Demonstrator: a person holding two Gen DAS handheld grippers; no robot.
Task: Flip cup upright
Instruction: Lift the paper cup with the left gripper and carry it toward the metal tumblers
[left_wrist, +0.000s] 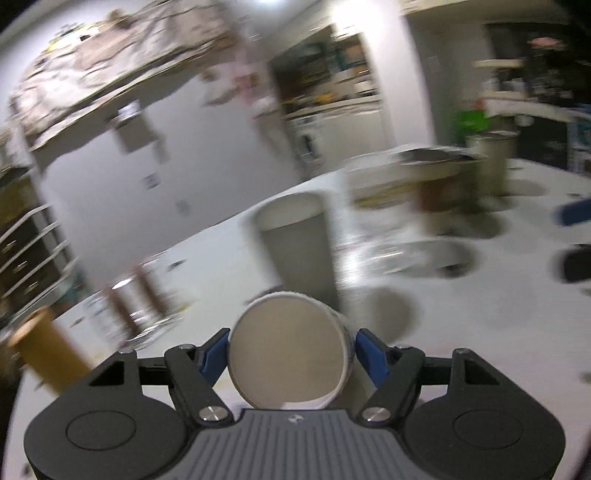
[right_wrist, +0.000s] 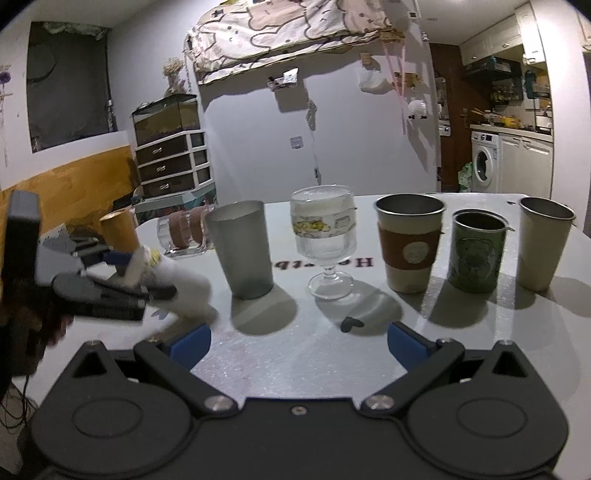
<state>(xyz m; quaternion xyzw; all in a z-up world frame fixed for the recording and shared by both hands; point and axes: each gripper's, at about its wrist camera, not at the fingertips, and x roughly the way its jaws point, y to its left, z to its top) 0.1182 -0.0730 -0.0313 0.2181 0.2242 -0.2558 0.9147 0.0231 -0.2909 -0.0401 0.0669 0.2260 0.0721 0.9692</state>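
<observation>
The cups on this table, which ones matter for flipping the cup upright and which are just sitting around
In the job:
white cup, clamped on its side in the left gripper

Just sitting there:
grey tumbler
stemmed glass
sleeved cup
green cup
cream cup
right gripper, open and idle

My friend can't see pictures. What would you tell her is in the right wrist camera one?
An open right gripper faces a row of upright cups on a white table: a grey tumbler, a stemmed glass and three metal cups. At far left, the left gripper holds a blurry white cup.
</observation>
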